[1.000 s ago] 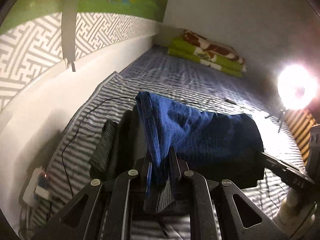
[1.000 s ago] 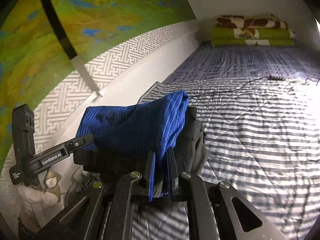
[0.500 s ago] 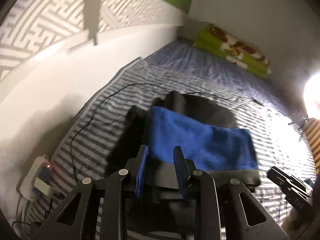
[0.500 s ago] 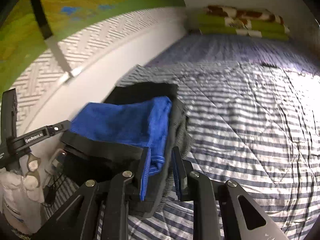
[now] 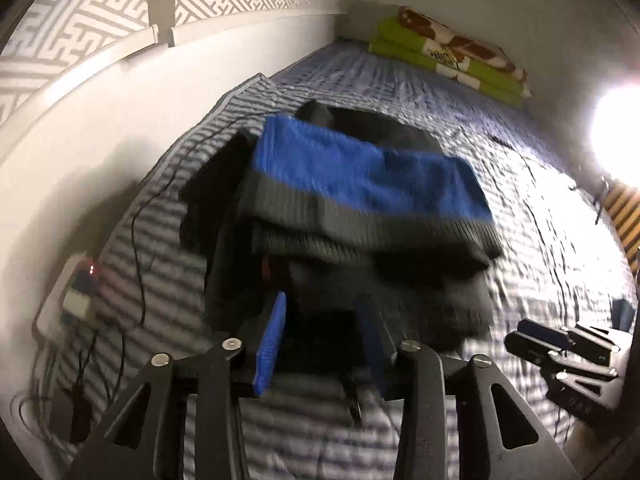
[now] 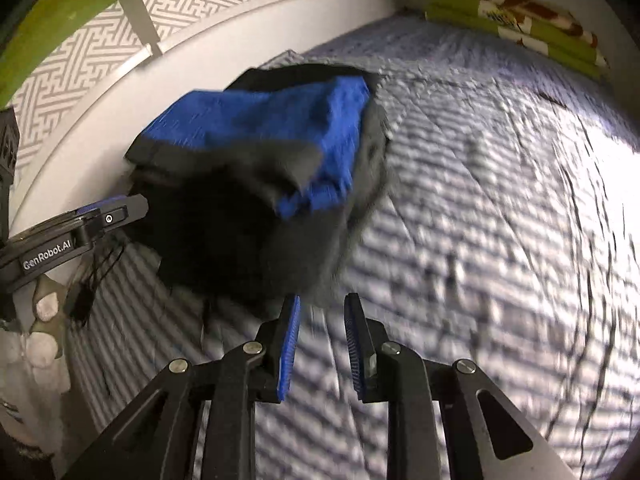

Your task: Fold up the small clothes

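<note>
1. Left gripper [image 5: 322,338]: jaws have just been opening, now moderately apart, nothing pinched; dark cloth lies just ahead of the tips.
2. Right gripper [image 6: 319,334]: jaws also just parted, a narrow gap, empty, hovering over the striped bedsheet [image 6: 500,220].
3. Blue garment [image 5: 360,172], a second ago hanging from both grippers, now lies folded atop the dark clothes pile [image 6: 224,240] — this fold looks finished.
4. Motion blur; pile edges uncertain.
5. Nearby: power strip [image 5: 74,294] and black cable [image 5: 138,216] beside the pile; folded green blankets [image 5: 456,58] well apart.

Folded blue-and-grey garment [image 5: 360,184] atop dark clothes
</note>
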Demonstrator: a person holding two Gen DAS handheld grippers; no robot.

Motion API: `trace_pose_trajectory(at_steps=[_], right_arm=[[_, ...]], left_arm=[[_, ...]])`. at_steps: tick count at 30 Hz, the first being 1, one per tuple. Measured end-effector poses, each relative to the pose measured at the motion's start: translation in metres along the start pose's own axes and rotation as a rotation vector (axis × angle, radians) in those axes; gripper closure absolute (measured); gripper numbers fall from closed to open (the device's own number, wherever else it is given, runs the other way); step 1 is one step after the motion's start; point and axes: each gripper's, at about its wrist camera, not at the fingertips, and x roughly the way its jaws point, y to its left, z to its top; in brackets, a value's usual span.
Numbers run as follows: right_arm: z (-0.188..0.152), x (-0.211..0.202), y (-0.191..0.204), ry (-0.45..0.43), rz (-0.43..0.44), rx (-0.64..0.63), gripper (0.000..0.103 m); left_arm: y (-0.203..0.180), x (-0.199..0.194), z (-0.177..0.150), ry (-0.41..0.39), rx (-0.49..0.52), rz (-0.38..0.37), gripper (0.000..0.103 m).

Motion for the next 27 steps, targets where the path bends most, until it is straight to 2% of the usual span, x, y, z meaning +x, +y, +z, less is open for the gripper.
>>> trace_pose_trajectory(at_steps=[5,10,16,19,21,24,27], right_arm=[[-0.060,-0.034,-0.018,0.033,0.005,0.038,0.079],[-0.117,-0.089,-0.028,-0.001,-0.015,0.061,0.079],[-0.170,-0.162,-0.034,-0.085,-0.047,0.076,0.073],[-0.192,-0.196,-0.034,-0.135,-0.074,0.067,0.072],[-0.206,-0.215,-0.033,-0.167,-0.083,0.063,0.067],[-0.229,-0.243,-0.030,-0.216,-0.090,0.069,0.064],[-0.251,-0.264,-0.027,-0.255,-0.105,0.081,0.061]], left_arm=[[-0.029,-0.039,-0.064,0.011,0.041,-0.015,0.062],[-0.067,-0.096,-0.112,-0.037,0.052,-0.063,0.062],[-0.116,-0.171,-0.160,-0.108,0.086,-0.109,0.047],[-0.135,-0.207,-0.181,-0.155,0.111,-0.098,0.042],[-0.143,-0.228,-0.196,-0.187,0.122,-0.091,0.033],[-0.153,-0.257,-0.219,-0.212,0.105,-0.119,0.030],[-0.160,-0.280,-0.241,-0.248,0.101,-0.104,0.025]])
